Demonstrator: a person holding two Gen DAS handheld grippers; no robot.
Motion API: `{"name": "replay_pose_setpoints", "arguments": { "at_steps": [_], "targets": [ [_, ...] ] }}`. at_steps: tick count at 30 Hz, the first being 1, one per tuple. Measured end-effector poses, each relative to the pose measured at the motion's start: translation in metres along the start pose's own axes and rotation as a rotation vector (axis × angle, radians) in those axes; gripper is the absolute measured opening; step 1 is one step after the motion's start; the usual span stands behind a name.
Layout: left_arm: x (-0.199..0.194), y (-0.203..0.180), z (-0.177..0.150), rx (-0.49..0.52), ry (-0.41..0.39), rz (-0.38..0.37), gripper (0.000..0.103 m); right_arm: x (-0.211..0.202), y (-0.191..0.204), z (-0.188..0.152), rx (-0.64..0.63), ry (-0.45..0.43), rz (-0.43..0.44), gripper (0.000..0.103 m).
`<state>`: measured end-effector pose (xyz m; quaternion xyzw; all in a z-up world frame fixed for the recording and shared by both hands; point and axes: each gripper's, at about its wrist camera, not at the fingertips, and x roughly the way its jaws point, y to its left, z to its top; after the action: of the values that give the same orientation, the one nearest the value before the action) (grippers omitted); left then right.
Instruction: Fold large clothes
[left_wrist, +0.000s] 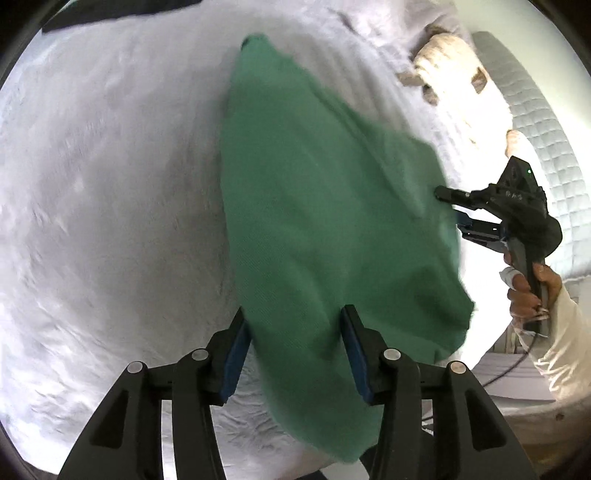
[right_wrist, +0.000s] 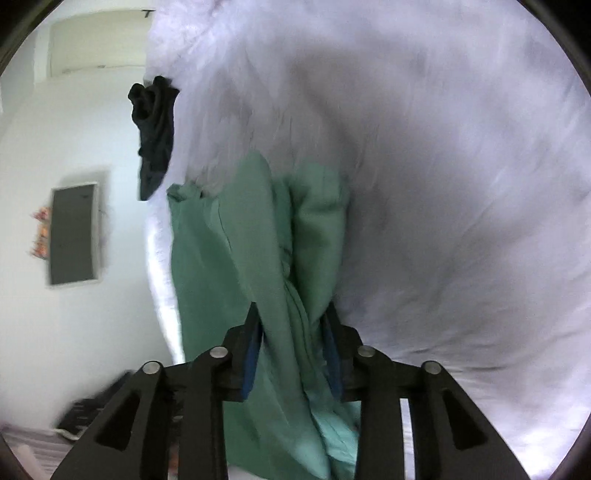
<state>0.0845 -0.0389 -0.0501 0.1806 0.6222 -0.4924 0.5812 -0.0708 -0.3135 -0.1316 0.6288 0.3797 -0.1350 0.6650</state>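
Note:
A large green garment (left_wrist: 314, 206) is lifted over a white bed (left_wrist: 110, 184). My left gripper (left_wrist: 293, 328) has its jaws wide apart with the cloth hanging between them; I cannot see a pinch. My right gripper (left_wrist: 448, 206) shows at the right in the left wrist view, at the garment's edge. In the right wrist view the right gripper (right_wrist: 291, 325) has a bunched fold of the green garment (right_wrist: 258, 240) between its blue pads, with the fabric stretching away toward the bed edge.
A dark garment (right_wrist: 155, 125) lies at the bed's edge. A cream and brown patterned cloth (left_wrist: 454, 74) lies on the bed near a quilted white mattress side (left_wrist: 546, 147). A wall with a dark framed panel (right_wrist: 74, 232) is to the left.

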Motion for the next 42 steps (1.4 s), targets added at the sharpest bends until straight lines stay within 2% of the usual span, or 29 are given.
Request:
{"name": "replay_pose_setpoints", "arguments": {
  "at_steps": [2, 5, 6, 7, 8, 10, 12, 14, 15, 18, 23, 28, 31, 33, 36, 40, 42],
  "targets": [
    [-0.015, 0.002, 0.011, 0.015, -0.062, 0.006, 0.049, -0.018, 0.009, 0.004, -0.061, -0.053, -0.059, 0.038],
    [-0.026, 0.001, 0.043, 0.019, -0.174, 0.017, 0.050, -0.028, 0.029, 0.013, -0.112, -0.088, -0.065, 0.037],
    [-0.023, 0.000, 0.054, 0.018, -0.189, 0.023, 0.050, -0.025, 0.037, 0.016, -0.137, -0.093, -0.080, 0.027],
    [-0.018, -0.002, 0.061, 0.027, -0.201, 0.029, 0.050, -0.018, 0.046, 0.023, -0.159, -0.101, -0.105, 0.009],
    [-0.008, -0.005, 0.070, 0.046, -0.210, 0.053, 0.050, -0.015, 0.052, 0.023, -0.179, -0.107, -0.137, 0.006],
    [0.026, -0.016, 0.090, 0.070, -0.191, 0.128, 0.050, -0.004, 0.053, 0.034, -0.200, -0.121, -0.235, 0.006],
    [0.046, -0.018, 0.091, 0.089, -0.180, 0.190, 0.050, 0.011, 0.037, 0.045, -0.178, -0.114, -0.305, 0.006],
    [0.049, -0.025, 0.090, 0.129, -0.186, 0.222, 0.054, 0.017, 0.012, 0.052, -0.118, -0.089, -0.291, 0.006],
    [0.049, -0.028, 0.088, 0.140, -0.190, 0.231, 0.060, 0.020, 0.004, 0.055, -0.101, -0.082, -0.273, 0.006],
    [0.040, -0.030, 0.082, 0.136, -0.158, 0.227, 0.060, 0.015, 0.000, 0.055, -0.112, -0.083, -0.279, 0.006],
    [0.005, -0.038, 0.043, 0.135, -0.122, 0.171, 0.060, -0.004, 0.017, 0.043, -0.103, -0.081, -0.304, 0.007],
    [-0.007, -0.048, -0.009, 0.169, -0.046, 0.135, 0.060, -0.036, 0.031, 0.004, -0.133, -0.067, -0.306, 0.007],
    [0.006, -0.045, -0.036, 0.171, 0.024, 0.161, 0.060, -0.046, 0.041, -0.023, -0.161, -0.041, -0.289, 0.007],
    [0.017, -0.037, -0.054, 0.160, 0.040, 0.186, 0.060, -0.049, 0.048, -0.042, -0.184, -0.013, -0.279, 0.007],
    [0.021, -0.032, -0.063, 0.144, 0.022, 0.207, 0.070, -0.048, 0.059, -0.066, -0.212, 0.031, -0.268, 0.007],
    [0.024, -0.033, -0.062, 0.142, 0.021, 0.217, 0.070, -0.039, 0.074, -0.103, -0.269, 0.105, -0.268, 0.007],
    [0.025, -0.036, -0.062, 0.160, 0.016, 0.233, 0.070, -0.029, 0.078, -0.122, -0.313, 0.145, -0.313, 0.007]
  ]
}}
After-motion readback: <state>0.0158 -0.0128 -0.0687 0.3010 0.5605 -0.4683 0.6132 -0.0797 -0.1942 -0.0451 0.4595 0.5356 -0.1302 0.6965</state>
